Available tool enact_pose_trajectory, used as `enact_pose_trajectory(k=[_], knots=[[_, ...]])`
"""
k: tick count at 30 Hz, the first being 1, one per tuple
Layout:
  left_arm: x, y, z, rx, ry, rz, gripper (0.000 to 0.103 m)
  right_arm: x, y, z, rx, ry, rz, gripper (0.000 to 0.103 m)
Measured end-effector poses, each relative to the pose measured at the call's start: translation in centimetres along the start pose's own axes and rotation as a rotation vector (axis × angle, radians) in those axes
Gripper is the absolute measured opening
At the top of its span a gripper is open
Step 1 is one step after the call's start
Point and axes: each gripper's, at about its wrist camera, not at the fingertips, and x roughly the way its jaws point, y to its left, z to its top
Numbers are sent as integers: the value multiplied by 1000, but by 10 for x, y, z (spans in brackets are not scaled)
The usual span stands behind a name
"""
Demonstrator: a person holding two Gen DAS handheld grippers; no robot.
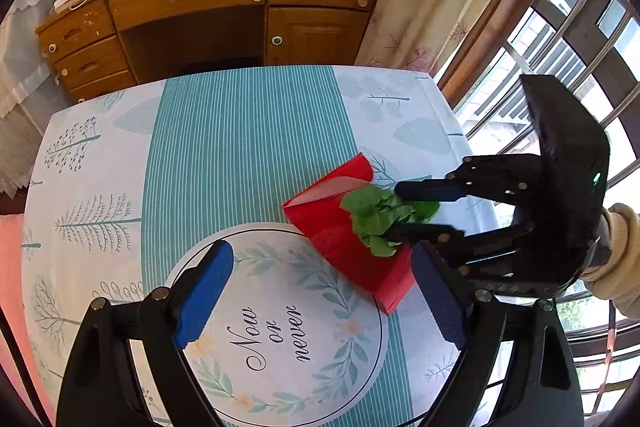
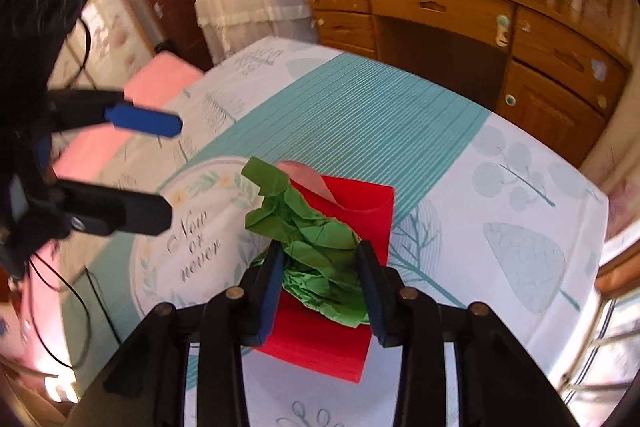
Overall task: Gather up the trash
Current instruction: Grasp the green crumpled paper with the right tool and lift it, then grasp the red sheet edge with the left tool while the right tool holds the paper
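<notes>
The crumpled green paper (image 2: 316, 251) sits between the pads of the right gripper (image 2: 320, 279), which has closed in on its sides and holds it, about half shut, just above the red folded paper (image 2: 356, 211) lying on the tabletop (image 2: 500, 187). From the left wrist view the wad bulges out past the fingertips toward the left side, its crinkled length running roughly along the fingers. The red sheet lies beneath and beyond it, one flap curled up. The left gripper (image 1: 320, 295) hangs nearby with its jaws wide apart and empty, over the printed cloth. The right hand is plainly the one engaged; I judge the lift is its job.
</notes>
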Motion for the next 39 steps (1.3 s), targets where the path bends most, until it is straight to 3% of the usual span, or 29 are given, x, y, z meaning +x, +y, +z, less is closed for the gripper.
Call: enact_pose_trajectory(k=[6,14,18,24,33,39], knots=[[12,-17,15,124,32,-12,89,-31,-28,-15,214,-73,23,36],[61,-44,38,360,166,-33,89,-42,-63,-50,418,-108,-23,36],[85,-53,41,411,271,-102,89,-42,-70,-63,454,-106,-24,36],[111,-66,30,484,377,-99,89,-41,-72,-73,465,-111,-26,36],[116,-79,23,527,411,-90,90,-40,-72,-76,474,-118,-23,36],[116,-89,7,607,401,-9,93,-37,-74,-77,485,-122,-22,36]])
